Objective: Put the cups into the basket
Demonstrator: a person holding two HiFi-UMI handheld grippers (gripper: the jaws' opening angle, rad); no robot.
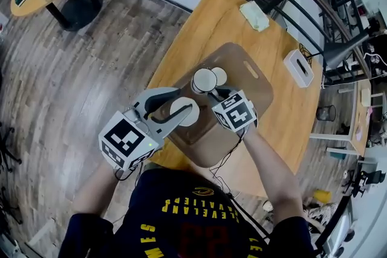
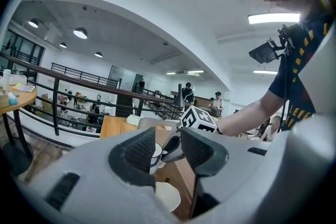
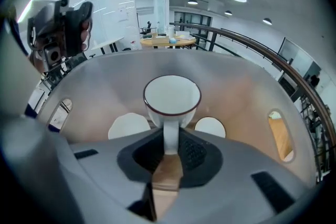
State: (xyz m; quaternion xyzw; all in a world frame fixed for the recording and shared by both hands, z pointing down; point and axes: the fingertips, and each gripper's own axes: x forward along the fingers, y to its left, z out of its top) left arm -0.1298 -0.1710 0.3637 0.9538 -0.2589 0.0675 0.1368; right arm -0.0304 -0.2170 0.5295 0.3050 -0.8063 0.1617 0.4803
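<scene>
My right gripper (image 3: 171, 150) has its jaws pinched tight on the handle of a white cup (image 3: 172, 96), upright just ahead of my fingertips, within the basket (image 3: 247, 92) walls. A second cup (image 3: 210, 127) sits just right of it. My left gripper (image 2: 167, 150) stands half open and empty, a third cup (image 2: 168, 195) just below its jaws

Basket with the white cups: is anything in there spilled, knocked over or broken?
Nothing stands out. The basket sits flat on the table, the two cups in it stand mouth up and look empty, and the third cup is held upright by its handle in the right gripper. No spill or crack shows.
</scene>
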